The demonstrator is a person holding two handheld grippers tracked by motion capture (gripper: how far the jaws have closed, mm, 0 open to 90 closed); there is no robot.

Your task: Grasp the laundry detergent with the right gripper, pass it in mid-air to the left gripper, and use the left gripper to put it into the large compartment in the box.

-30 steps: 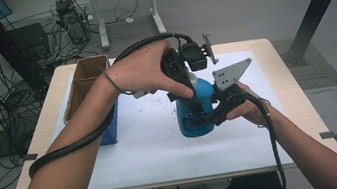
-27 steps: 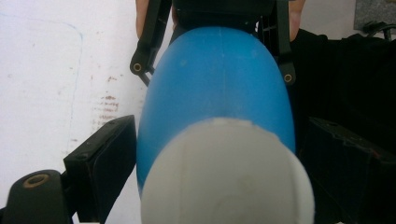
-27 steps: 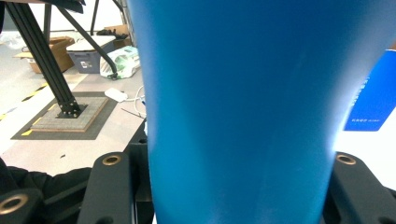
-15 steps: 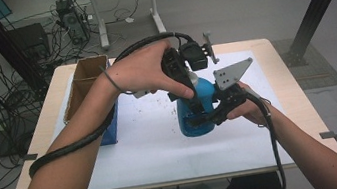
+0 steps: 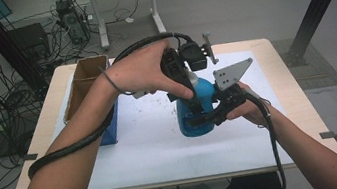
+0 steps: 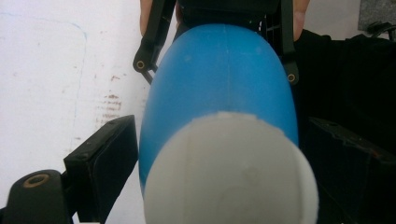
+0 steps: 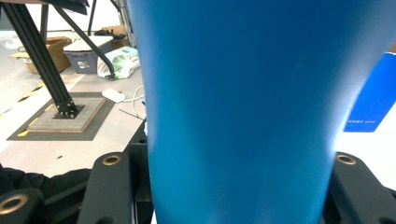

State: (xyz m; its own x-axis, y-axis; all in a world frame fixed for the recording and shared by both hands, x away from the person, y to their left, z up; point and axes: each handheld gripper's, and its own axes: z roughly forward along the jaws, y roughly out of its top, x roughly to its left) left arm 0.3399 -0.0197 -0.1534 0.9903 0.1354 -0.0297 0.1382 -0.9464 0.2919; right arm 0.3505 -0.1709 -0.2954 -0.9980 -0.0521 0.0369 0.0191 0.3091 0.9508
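Observation:
A blue bottle [image 5: 192, 124] with a white cap [image 5: 193, 77] stands upright on the white mat [image 5: 139, 149] near the table's middle. My left gripper [image 5: 197, 103] comes down over its top; in the left gripper view its jaws sit tight against both sides of the bottle [image 6: 224, 79] just past the cap [image 6: 229, 182]. My right gripper [image 5: 201, 119] reaches in level from the right and is shut on the bottle's lower body [image 7: 243, 112], with a jaw on each side. The right gripper's linkage [image 6: 144, 51] shows beyond the bottle.
An open cardboard box [image 5: 84, 81] with a blue side [image 5: 111, 128] stands at the table's left edge. Brown specks [image 5: 157, 97] dot the mat behind the bottle. A black frame post [image 7: 42, 60] and storage bins [image 7: 86, 58] stand on the floor beyond the table.

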